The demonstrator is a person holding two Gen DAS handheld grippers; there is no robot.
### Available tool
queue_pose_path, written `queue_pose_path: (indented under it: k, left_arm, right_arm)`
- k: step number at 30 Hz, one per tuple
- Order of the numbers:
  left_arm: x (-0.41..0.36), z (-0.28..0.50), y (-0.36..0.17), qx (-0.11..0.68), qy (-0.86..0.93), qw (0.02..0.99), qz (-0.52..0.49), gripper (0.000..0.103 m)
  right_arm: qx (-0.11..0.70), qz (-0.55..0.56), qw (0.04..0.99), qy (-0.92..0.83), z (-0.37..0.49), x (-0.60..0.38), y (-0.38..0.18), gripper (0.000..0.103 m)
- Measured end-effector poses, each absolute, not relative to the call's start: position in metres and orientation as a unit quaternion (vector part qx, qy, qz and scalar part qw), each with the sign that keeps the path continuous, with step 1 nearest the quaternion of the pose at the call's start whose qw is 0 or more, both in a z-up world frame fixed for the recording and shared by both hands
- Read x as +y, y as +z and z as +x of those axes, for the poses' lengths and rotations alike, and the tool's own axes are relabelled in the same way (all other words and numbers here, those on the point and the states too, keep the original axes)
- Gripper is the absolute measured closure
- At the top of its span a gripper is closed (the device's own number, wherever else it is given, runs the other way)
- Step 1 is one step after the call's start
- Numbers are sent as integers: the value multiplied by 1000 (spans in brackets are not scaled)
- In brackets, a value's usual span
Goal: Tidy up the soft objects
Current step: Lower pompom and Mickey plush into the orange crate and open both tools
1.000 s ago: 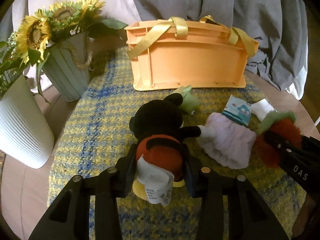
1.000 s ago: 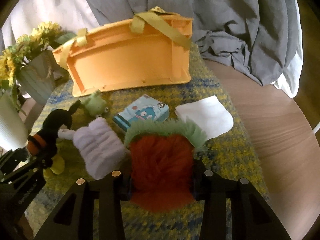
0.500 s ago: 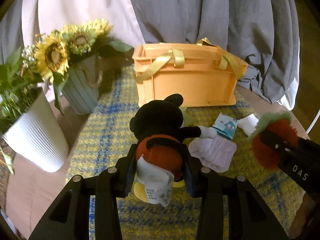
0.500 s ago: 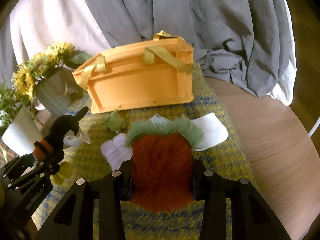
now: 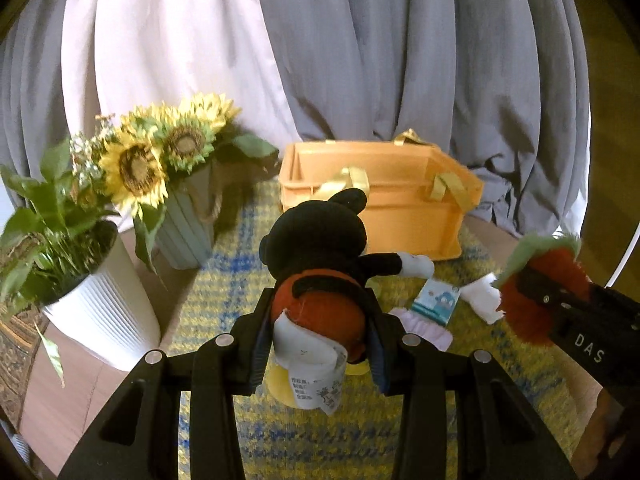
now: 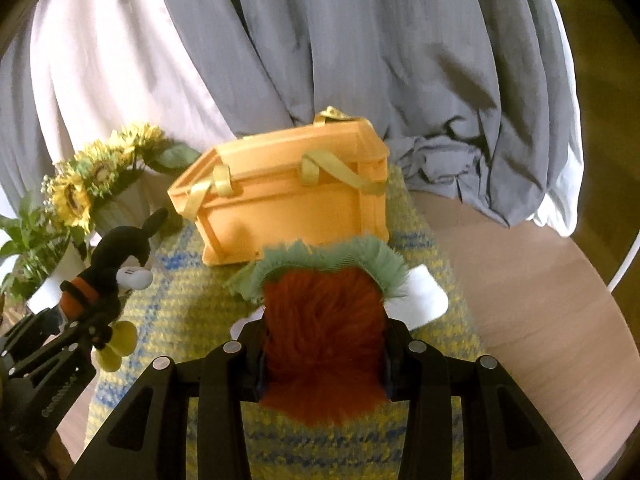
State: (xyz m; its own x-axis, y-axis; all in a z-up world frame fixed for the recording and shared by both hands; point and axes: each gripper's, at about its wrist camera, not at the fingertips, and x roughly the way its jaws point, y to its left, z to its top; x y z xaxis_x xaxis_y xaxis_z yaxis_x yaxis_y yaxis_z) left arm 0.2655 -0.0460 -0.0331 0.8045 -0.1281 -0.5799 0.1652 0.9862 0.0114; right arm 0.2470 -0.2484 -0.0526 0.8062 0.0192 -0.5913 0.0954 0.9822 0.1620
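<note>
My left fingers (image 5: 316, 332) clenched on a black mouse plush (image 5: 320, 256) with red shorts and a printed white tag at frame centre, my right fingers (image 6: 324, 344) grasping a shaggy red-orange plush (image 6: 324, 332) with a green fringe, "DAS" on its arm, ribbed orange crate (image 5: 400, 208) with yellow straps upper centre on the woven yellow-blue mat (image 5: 224, 304)

Both tongs (image 5: 318, 344) (image 6: 324, 356) are matte black with silver screws; one bears white "DAS" lettering.

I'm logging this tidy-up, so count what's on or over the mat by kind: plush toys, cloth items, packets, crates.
Plush toys: 2, mouse plush, red plush
Cloth items: 2, purple cloth, white cloth
Packets: 1, tissue packet
Crates: 1, orange crate
Total: 6
</note>
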Motion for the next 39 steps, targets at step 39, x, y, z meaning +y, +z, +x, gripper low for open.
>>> queue_pose_path:
  k: [39]
  left_arm:
    - [-72, 320, 58, 194, -88, 976, 44, 62]
  right_arm:
    - [191, 84, 978, 0, 302, -261, 43, 62]
